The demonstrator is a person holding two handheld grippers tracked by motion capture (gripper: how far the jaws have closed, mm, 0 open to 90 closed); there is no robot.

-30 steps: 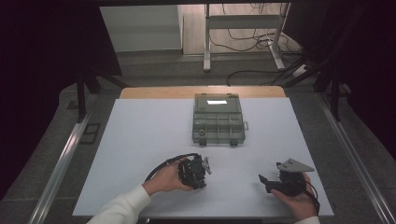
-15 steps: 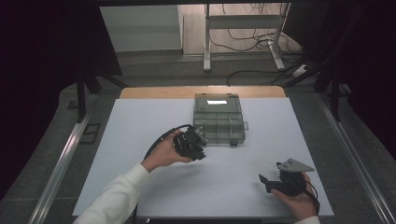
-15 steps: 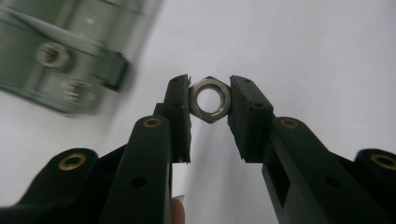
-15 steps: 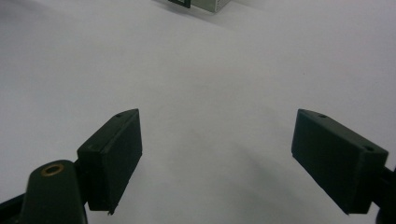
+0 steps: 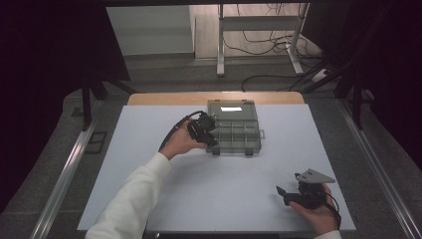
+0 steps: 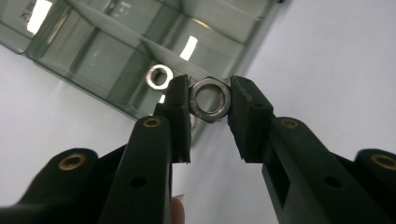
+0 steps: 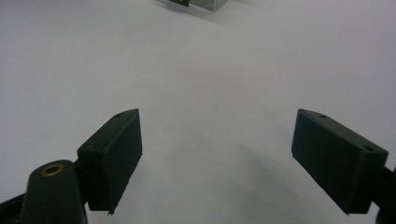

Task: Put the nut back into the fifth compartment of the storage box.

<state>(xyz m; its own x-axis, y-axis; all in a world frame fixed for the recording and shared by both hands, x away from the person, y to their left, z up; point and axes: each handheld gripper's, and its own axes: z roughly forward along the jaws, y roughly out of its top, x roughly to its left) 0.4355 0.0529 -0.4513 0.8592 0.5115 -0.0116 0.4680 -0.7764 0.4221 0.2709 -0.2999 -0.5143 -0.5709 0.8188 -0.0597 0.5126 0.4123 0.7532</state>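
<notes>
Between left claw (image 6: pixel 210 100) tips: one nut (image 6: pixel 211 99); another (image 6: pixel 158 76) boxed.

left tool (image 6: pixel 210 100) reached forward on an outstretched arm, jaws clamped; right tool (image 7: pixel 217 154) near the body, jaws wide apart.

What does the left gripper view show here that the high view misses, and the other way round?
Left gripper view: a hex nut pinched between the left tool's jaws, and a second nut lying in a compartment of the box.

High view: the right tool, open, resting low at the near right of the table, and both of the person's hands.

Both: the compartment box, the white table and the left tool at the box's edge.
</notes>
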